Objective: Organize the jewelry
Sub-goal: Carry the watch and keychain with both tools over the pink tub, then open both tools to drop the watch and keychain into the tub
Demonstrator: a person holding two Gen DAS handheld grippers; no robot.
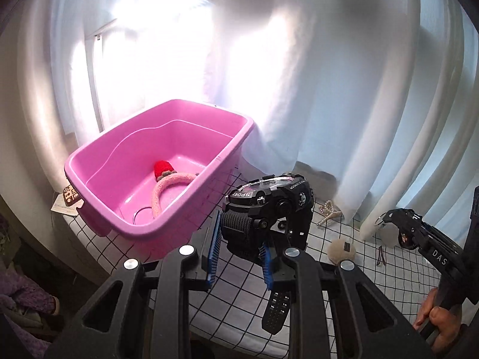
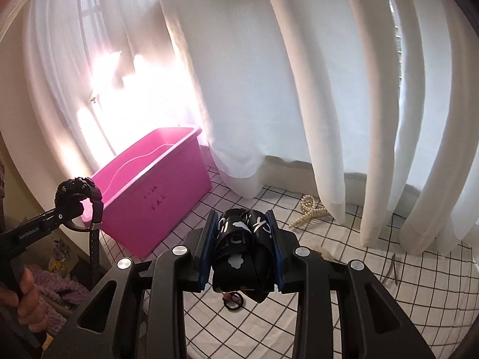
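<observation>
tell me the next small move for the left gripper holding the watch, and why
Probably carry the watch forward and left until it hangs over the pink bin, then open. The left gripper grips its strap beside the bin, not yet above its opening.

**Layout of the bed surface**

The bin (image 1: 155,176) was set on the bed (image 1: 344,281) at the left, with a headband (image 1: 167,191) lying inside it. The watch (image 1: 269,209) was held above the bed, just right of the bin. A pearl clip (image 2: 310,211) was placed farther right, beside the curtain (image 2: 299,89) behind.
</observation>
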